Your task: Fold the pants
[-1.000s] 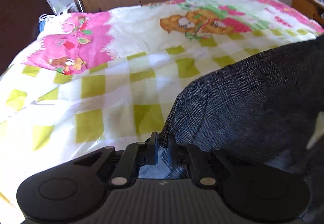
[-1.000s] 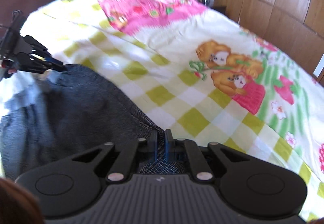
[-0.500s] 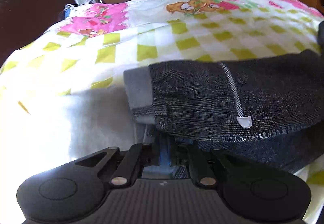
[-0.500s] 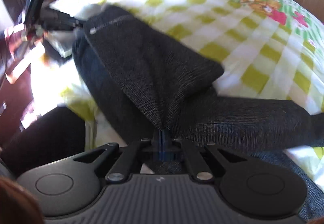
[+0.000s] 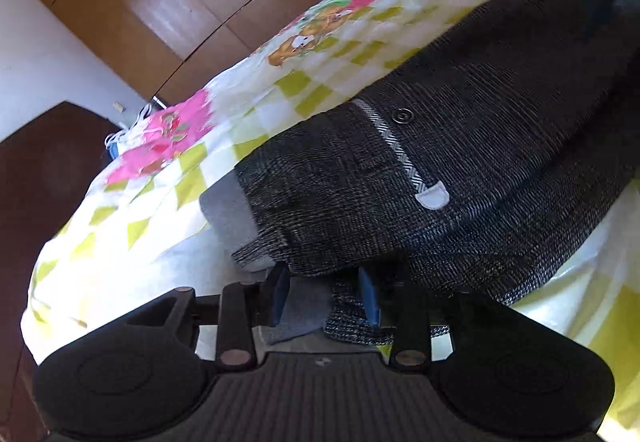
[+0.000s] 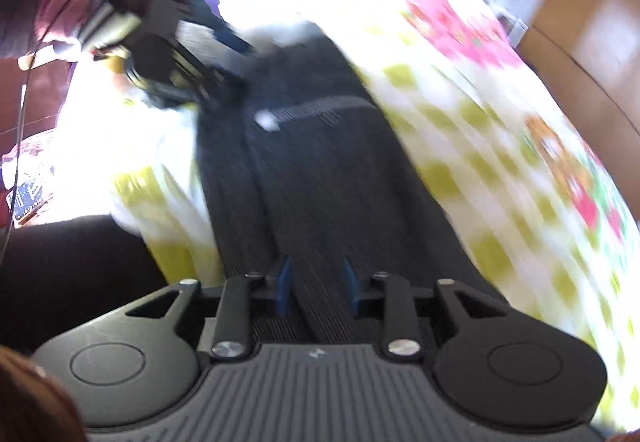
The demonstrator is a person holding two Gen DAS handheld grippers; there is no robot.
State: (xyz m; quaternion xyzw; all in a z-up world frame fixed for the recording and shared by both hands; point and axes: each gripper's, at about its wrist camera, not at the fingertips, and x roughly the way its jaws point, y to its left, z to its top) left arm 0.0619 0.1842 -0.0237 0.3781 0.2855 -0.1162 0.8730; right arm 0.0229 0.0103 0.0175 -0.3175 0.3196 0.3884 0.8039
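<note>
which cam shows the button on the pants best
The left wrist view. The dark round button sits sharp and unobstructed on the pants, beside the striped trim. The right wrist view is motion-blurred: the trim shows there only as a smeared band, and no button can be made out.

The pants (image 5: 500,146) are a dark woven cloth with a coarse, flecked texture, matt all over, with a smoother grey lining (image 5: 228,218) at the waistband, a herringbone trim strip (image 5: 394,144) and a shiny dark button (image 5: 402,116). The bedsheet (image 5: 224,146) is thin printed cloth with a faint sheen. The wardrobe (image 5: 168,2) is brown wood, smooth and slightly glossy. The left gripper (image 5: 323,296) is matt black plastic with small metal pins and blue pads (image 5: 367,292).
</note>
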